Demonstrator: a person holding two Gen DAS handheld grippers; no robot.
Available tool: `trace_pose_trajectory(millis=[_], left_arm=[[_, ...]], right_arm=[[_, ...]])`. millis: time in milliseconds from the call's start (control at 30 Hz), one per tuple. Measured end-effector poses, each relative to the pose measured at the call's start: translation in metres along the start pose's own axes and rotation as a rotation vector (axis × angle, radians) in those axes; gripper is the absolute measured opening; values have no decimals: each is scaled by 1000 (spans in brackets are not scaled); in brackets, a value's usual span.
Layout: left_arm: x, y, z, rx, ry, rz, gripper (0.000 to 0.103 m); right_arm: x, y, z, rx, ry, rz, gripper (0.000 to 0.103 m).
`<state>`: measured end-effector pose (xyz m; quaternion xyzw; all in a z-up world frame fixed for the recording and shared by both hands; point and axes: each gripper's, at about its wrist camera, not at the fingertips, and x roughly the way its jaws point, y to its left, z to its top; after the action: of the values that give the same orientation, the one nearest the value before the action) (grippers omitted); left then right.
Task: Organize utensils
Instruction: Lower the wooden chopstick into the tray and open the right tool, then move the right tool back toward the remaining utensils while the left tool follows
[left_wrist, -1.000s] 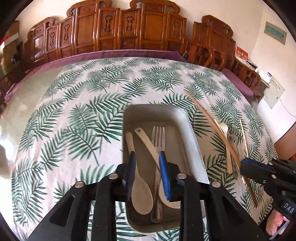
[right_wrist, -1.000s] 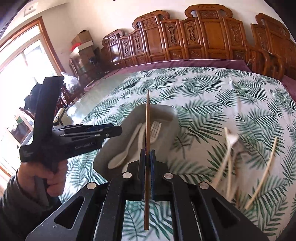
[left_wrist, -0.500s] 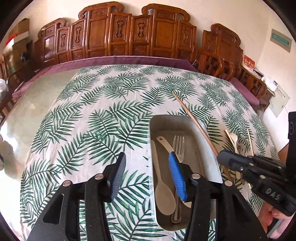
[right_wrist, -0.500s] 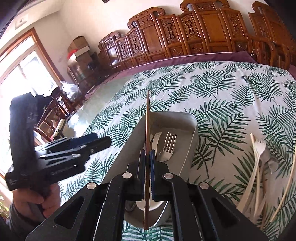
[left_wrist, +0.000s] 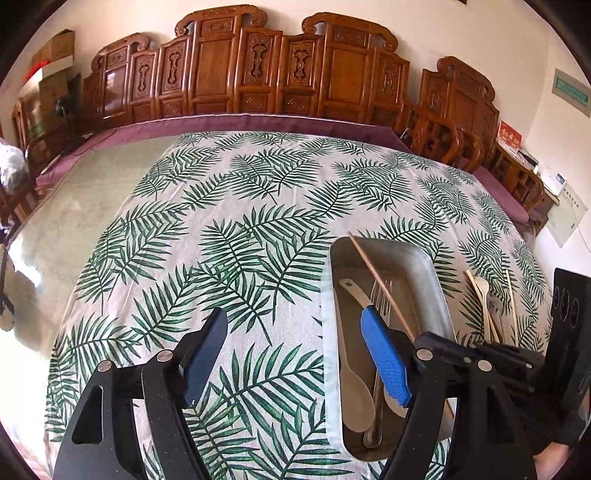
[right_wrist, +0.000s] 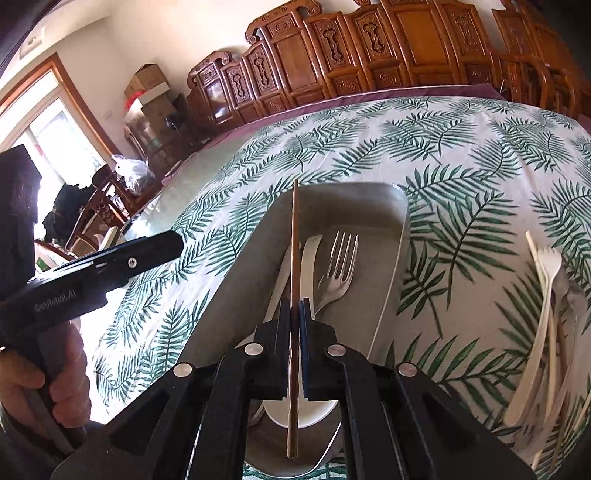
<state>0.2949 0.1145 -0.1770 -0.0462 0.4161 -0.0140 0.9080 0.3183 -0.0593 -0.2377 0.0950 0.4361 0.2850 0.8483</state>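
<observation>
Tray (right_wrist: 400, 218) already holds two spoons and a fork (right_wrist: 338, 266). Right tongs (right_wrist: 294, 314) pinch a chopstick (right_wrist: 294, 236) above it; left tongs (left_wrist: 291, 354) spread, empty. Pile (right_wrist: 546, 317) at 3 o'clock on the surface remains unsorted.

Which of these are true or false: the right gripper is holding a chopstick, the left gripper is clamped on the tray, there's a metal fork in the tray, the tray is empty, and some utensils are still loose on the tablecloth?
1. The right gripper is shut on a brown chopstick. True.
2. The left gripper is clamped on the tray. False: its jaws are wide open, holding nothing.
3. A metal fork lies in the tray. True.
4. The tray is empty. False: it holds the fork and pale spoons.
5. Pale utensils lie loose on the tablecloth beside the tray. True.
</observation>
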Motion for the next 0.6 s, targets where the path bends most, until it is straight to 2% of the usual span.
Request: trace_pose_trajectory(millis=[367, 500, 600], left_arm=[[-3, 0, -1, -6, -13, 10, 72], [-5, -6, 0, 5, -18, 5, 72], [-7, -14, 0, 14, -23, -7, 72]], right_arm=[[8, 6, -1, 0, 24, 2, 10], [-7, 2, 4, -23, -5, 19, 9], [-34, -8, 8, -59, -43, -6, 10]])
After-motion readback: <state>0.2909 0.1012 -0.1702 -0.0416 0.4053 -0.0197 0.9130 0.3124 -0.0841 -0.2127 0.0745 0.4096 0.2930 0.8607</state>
